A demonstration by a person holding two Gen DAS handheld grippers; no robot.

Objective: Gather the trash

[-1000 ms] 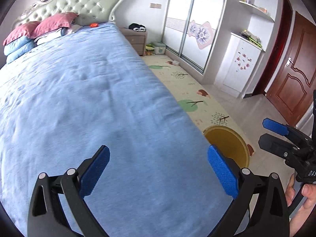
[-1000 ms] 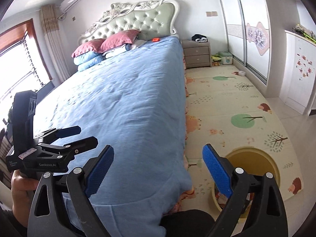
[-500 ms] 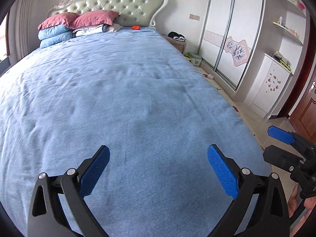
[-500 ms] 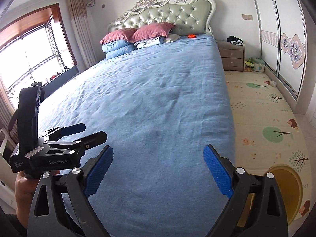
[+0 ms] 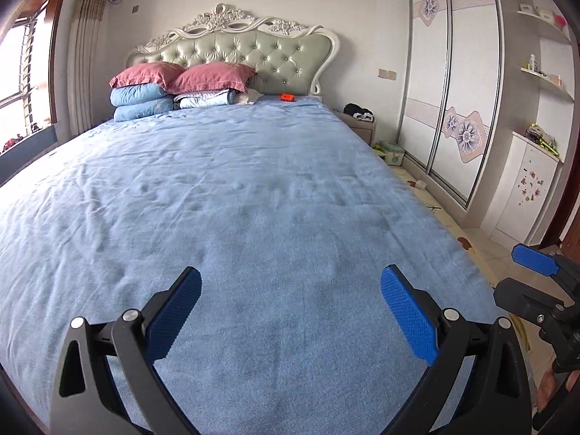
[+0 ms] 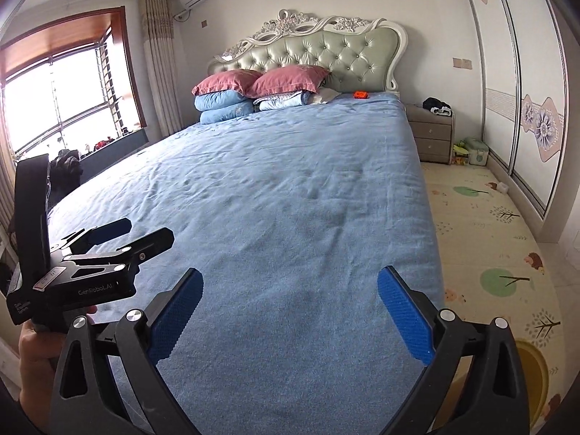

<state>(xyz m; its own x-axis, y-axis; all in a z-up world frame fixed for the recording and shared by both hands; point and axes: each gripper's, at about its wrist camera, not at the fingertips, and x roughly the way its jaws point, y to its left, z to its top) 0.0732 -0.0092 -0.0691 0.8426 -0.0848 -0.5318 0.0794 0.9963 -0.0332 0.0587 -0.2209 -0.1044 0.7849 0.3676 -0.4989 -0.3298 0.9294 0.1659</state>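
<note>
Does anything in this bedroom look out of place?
A small orange object lies alone on the blue bedspread beside the pillows. A small white item lies on the patterned floor mat beside the wardrobe.

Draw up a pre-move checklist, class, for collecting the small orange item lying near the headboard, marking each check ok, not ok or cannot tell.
1. Orange item visible on the blue bedspread: ok.
2. Left hand-held gripper open, nothing between its jaws: ok.
3. Right hand-held gripper jaws opening, nothing between them: ok.
4. Item within reach: not ok, far up the bed.
5. Bedspread between grippers and item free of objects: ok.
6. Item really is trash: cannot tell.
</note>
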